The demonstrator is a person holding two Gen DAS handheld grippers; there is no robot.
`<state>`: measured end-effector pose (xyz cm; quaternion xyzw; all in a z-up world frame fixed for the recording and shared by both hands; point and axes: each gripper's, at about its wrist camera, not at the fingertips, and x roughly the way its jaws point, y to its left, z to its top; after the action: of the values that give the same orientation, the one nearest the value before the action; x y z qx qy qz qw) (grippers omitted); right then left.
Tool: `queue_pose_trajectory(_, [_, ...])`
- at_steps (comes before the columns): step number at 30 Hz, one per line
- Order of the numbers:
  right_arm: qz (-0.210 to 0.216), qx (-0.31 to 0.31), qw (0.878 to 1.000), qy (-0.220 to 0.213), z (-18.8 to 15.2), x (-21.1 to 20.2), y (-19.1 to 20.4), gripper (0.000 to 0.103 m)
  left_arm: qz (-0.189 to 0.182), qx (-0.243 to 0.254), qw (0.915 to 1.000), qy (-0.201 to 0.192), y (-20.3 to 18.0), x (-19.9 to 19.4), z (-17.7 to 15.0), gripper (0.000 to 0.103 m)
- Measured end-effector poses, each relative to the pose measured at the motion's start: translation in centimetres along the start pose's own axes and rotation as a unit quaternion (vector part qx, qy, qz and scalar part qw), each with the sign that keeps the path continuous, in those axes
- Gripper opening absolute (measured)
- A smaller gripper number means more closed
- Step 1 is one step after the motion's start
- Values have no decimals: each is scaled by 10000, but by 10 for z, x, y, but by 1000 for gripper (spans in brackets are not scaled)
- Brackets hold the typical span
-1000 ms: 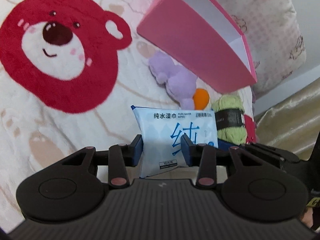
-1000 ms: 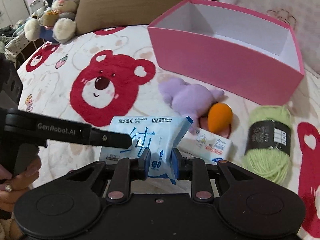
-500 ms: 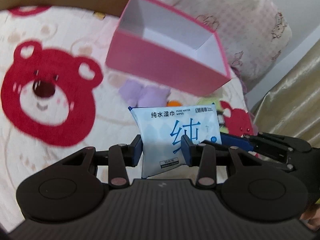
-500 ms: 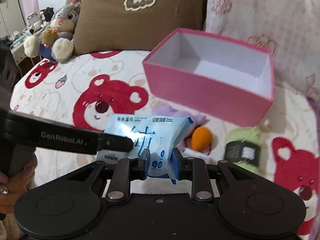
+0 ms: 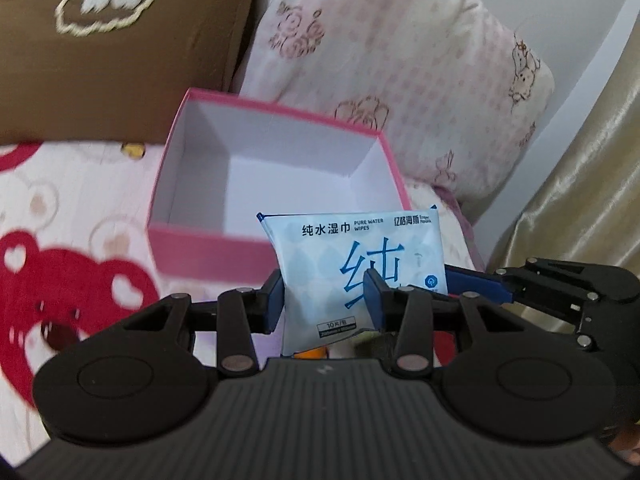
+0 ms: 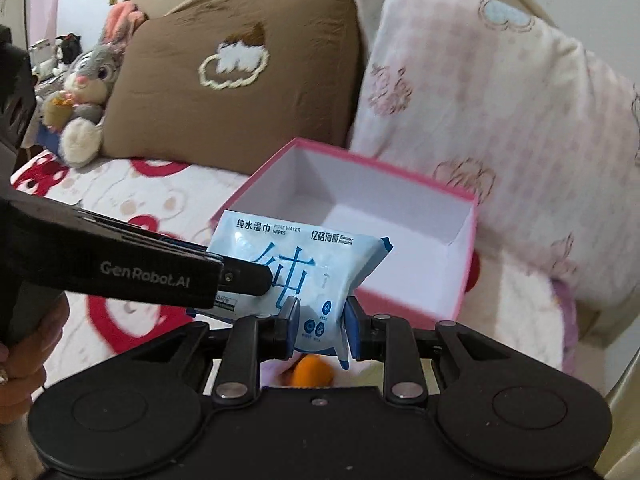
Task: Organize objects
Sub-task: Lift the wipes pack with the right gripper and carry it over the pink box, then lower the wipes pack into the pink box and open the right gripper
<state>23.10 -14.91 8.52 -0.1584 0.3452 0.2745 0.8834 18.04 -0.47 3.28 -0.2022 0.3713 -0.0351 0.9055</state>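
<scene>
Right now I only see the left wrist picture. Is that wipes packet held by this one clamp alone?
Observer: No. The right wrist view shows the right gripper shut on the wipes pack as well, at its lower corner.
Operator: Is anything else around that my picture misses?
Observer: A grey bunny plush sits against the brown pillow, far to the left.
Operator: And who is carrying all this?
Observer: A person. A hand grips the handle of the left gripper at that view's left edge.
</scene>
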Motion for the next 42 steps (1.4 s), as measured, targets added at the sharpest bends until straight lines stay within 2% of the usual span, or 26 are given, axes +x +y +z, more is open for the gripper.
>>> queue_pose_trajectory(8, [-163, 46, 9998, 103, 33, 45, -40, 29, 184, 154, 9997, -44, -4, 55, 48, 40])
queue_pose_trajectory(19, [-181, 269, 9977, 602, 64, 136, -96, 30, 77, -25, 9981, 614, 21, 165, 97, 41])
queue_pose_trajectory(23, [-203, 217, 9966, 763, 65, 167, -104, 30, 88, -71, 9967, 801, 31, 194, 104, 41])
queue_pose_trajectory(27, [-167, 212, 9957, 885, 67, 190, -107, 30, 173, -119, 9967, 782, 40, 213, 107, 41])
queue_pose_trajectory(32, [-177, 34, 9938, 1095, 64, 216, -109, 30, 219, -303, 9935, 1079, 54, 237, 107, 40])
queue_pose_trajectory(35, [-217, 14, 9928, 1180, 63, 224, -109, 30, 175, -429, 9916, 1206, 58, 246, 106, 40])
queue_pose_trajectory(40, [-323, -124, 9915, 1251, 62, 233, -104, 30, 347, -444, 9911, 1209, 57, 254, 107, 40])
queue_pose_trajectory(42, [-487, -255, 9903, 1277, 60, 238, -100, 31, 374, -522, 9896, 1290, 59, 259, 109, 40])
